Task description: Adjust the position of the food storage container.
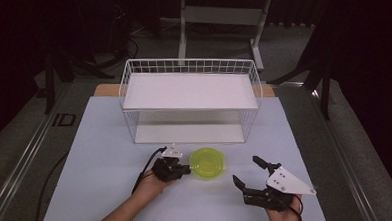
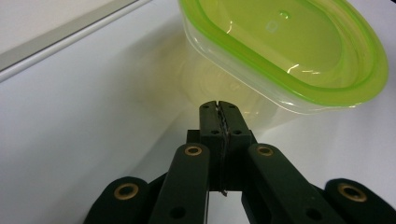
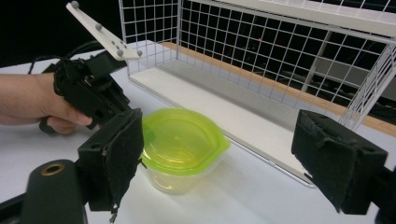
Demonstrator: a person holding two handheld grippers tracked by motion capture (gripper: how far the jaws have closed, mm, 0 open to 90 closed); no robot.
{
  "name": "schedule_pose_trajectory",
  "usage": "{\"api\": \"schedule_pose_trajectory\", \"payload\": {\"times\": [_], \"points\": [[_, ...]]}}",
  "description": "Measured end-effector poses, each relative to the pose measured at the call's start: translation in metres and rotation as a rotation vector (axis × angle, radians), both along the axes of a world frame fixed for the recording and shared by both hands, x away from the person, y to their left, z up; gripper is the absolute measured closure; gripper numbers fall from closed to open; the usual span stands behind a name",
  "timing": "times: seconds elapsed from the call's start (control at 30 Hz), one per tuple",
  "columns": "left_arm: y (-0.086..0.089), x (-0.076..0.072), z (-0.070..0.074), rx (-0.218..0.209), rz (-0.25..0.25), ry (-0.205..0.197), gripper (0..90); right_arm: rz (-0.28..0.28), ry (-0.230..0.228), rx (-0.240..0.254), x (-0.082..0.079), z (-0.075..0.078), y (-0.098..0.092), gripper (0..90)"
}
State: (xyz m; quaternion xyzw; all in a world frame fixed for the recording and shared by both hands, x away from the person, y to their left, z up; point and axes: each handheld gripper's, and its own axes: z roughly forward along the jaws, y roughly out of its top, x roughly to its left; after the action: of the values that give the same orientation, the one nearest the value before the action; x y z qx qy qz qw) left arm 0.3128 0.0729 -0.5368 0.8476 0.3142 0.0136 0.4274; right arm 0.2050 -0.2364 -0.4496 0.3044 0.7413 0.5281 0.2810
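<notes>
Container, clear plastic with a glossy lime-green lid, sits on the white worktop just ahead of my left claw, whose jaws are clenched on nothing beside its wall. My right claw hangs released, off to its right. Beyond stands a white wire rack. Judging by this, I'd spread wide and grip under the lid's rim.

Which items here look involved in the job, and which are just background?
Likely in play: green-lidded container; left gripper, shut beside it; right gripper, open; white wire shelf rack.

Background: desk frame behind the table; floor cables.
</notes>
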Motion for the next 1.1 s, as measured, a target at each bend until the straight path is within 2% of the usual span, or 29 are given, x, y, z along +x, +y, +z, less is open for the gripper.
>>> {"api": "schedule_pose_trajectory", "payload": {"times": [0.1,0.2,0.23,0.3,0.4,0.5,0.53,0.57,0.6,0.63,0.67,0.7,0.8,0.87,0.93,0.97,1.0,1.1], "points": [[-0.001,0.000,-0.001,-0.001,-0.003,0.000,89.7,0.003,0.004,0.010,0.000,0.000,-0.001,16.1],[0.005,0.000,0.001,0.000,-0.003,-0.010,81.4,0.001,0.005,0.008,0.001,-0.001,-0.001,16.1],[0.011,-0.001,0.004,-0.017,0.007,-0.015,77.4,0.000,0.005,0.008,0.001,-0.001,-0.001,16.1],[0.015,-0.002,0.005,-0.024,0.012,-0.015,66.4,-0.001,0.011,0.008,0.002,-0.001,0.000,16.1],[0.030,-0.009,0.011,-0.041,0.037,-0.031,58.6,0.000,0.011,0.004,0.002,-0.002,0.001,16.1],[0.037,-0.011,0.014,-0.060,0.044,-0.026,43.5,0.003,0.015,-0.008,0.002,-0.002,0.002,16.1],[0.043,-0.015,0.018,-0.060,0.085,-0.044,34.3,0.006,0.018,-0.009,0.002,-0.002,0.002,16.1],[0.043,-0.015,0.018,-0.060,0.085,-0.044,20.0,0.004,0.019,-0.013,0.002,-0.003,0.002,16.1],[0.048,-0.016,0.020,-0.025,0.135,-0.031,11.9,0.005,0.025,-0.014,0.003,-0.003,0.002,16.1],[0.048,-0.016,0.020,-0.025,0.135,-0.031,12.1,0.005,0.025,-0.014,0.003,-0.003,0.002,16.1],[0.053,-0.019,0.022,-0.052,0.147,-0.031,10.8,0.021,0.040,-0.003,0.004,-0.005,0.003,16.1],[0.053,-0.019,0.022,-0.052,0.147,-0.031,7.0,0.021,0.040,-0.003,0.004,-0.005,0.003,16.1],[0.061,-0.027,0.034,-0.129,0.147,-0.046,2.6,0.033,0.037,-0.020,0.003,-0.005,0.006,16.4],[0.062,-0.032,0.039,-0.159,0.150,-0.079,2.6,0.030,0.037,-0.025,0.003,-0.006,0.007,16.3],[0.061,-0.039,0.046,-0.179,0.154,-0.142,2.5,0.030,0.050,-0.028,0.004,-0.006,0.008,16.4],[0.061,-0.039,0.046,-0.179,0.154,-0.142,2.5,0.030,0.050,-0.028,0.004,-0.006,0.008,16.4],[0.061,-0.045,0.050,-0.186,0.180,-0.179,2.5,0.034,0.053,-0.013,0.004,-0.007,0.008,16.9],[0.062,-0.049,0.056,-0.209,0.186,-0.192,2.2,0.038,0.053,-0.010,0.005,-0.006,0.007,18.4]]}}
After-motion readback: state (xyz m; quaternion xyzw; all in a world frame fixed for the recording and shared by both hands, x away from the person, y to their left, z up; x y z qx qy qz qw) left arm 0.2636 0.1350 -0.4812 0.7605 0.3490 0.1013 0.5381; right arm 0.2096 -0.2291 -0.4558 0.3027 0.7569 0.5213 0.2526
